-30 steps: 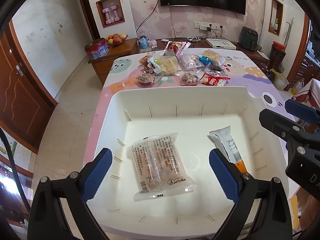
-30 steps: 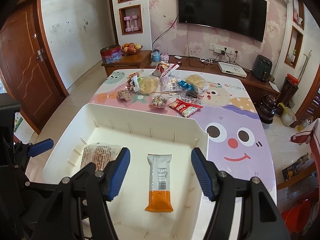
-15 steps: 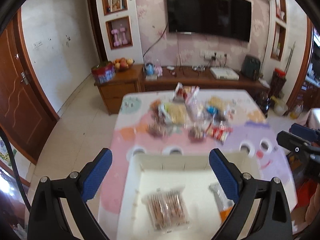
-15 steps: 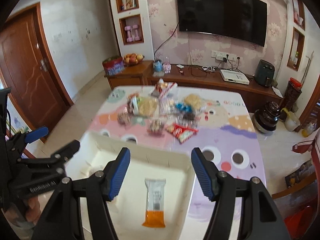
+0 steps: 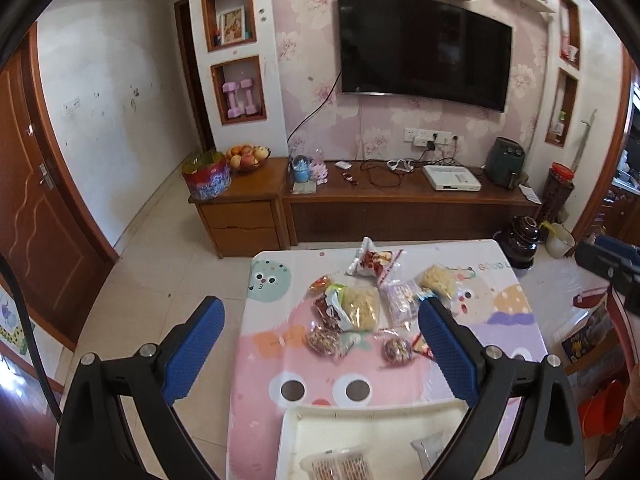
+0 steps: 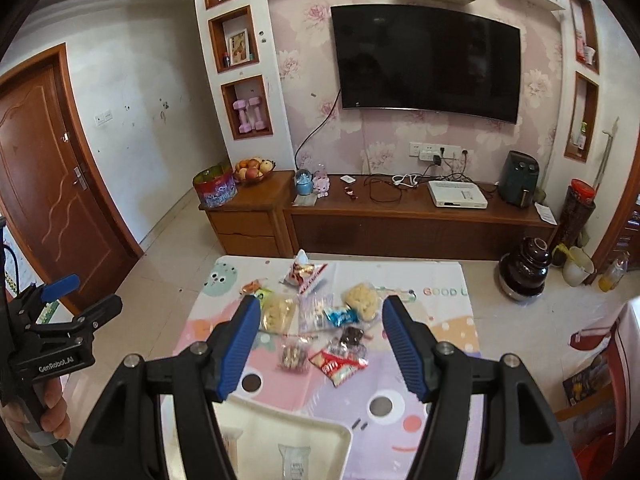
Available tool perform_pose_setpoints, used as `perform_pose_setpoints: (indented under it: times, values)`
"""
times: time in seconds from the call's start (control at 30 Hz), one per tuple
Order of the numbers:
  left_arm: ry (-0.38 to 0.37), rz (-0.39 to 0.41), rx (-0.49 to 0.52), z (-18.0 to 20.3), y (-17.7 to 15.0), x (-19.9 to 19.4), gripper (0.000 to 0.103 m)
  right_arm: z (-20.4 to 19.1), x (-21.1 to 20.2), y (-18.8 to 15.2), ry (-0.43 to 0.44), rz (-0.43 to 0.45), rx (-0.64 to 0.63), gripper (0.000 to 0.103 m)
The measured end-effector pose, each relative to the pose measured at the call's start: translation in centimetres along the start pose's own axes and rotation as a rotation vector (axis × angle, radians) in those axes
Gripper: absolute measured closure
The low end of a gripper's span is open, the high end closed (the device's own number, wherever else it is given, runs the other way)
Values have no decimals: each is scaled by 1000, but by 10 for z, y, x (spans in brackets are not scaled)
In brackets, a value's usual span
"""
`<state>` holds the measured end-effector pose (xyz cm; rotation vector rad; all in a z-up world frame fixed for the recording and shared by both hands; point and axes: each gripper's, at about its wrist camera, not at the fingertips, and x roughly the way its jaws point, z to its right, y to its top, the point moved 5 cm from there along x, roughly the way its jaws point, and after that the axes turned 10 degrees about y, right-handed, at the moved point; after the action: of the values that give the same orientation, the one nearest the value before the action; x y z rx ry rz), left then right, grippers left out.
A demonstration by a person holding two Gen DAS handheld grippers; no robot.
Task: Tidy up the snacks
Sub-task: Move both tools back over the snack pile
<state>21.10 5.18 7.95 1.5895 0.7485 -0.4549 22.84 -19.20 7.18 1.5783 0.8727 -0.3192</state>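
Note:
A white bin (image 5: 376,416) sits at the near end of the cartoon-print table; it also shows in the right wrist view (image 6: 280,426). A clear cracker pack (image 5: 340,465) and a grey snack bar (image 5: 432,448) lie in it. Several loose snack packs (image 5: 360,312) lie in a cluster at the table's far half, among them a red pack (image 6: 338,364) and a blue one (image 6: 340,316). My left gripper (image 5: 320,344) is open and empty, high above the table. My right gripper (image 6: 320,344) is open and empty, also raised.
The table (image 5: 280,344) has pink and purple cartoon faces. A wooden TV cabinet (image 5: 400,204) stands beyond it with a fruit bowl (image 5: 246,156) and a red tin (image 5: 206,180). A dark pot (image 6: 524,270) stands on the floor at right.
Both grippers have risen and pulled back from the bin. The bin and its two snacks have dropped to the bottom edge of both views; the loose snack cluster now sits between the fingers.

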Motion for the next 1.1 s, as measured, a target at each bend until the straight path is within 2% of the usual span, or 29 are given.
perform_pose_setpoints:
  times: [0.17, 0.27, 0.4, 0.53, 0.67, 0.93, 1.0, 1.1]
  values:
    - [25, -134, -18, 3, 8, 76, 6, 2, 63, 7, 12, -104, -3, 39]
    - [16, -256, -66, 7, -9, 138, 6, 4, 115, -6, 23, -202, 5, 39]
    - [14, -400, -123, 12, -42, 207, 6, 11, 185, -38, 49, -344, 37, 40]
    - [15, -509, -143, 21, -72, 258, 6, 13, 243, -82, 70, -488, 71, 48]
    - [29, -591, -134, 34, -99, 294, 7, 13, 284, -116, 87, -595, 95, 52]
    - [23, -693, -157, 48, -127, 333, 9, 11, 319, -148, 68, -679, 82, 52]
    - [17, -708, -160, 51, -131, 338, 13, 11, 324, -153, 54, -692, 66, 53]
    - [-10, -752, -169, 57, -142, 346, 28, 7, 326, -153, 51, -689, 41, 53]
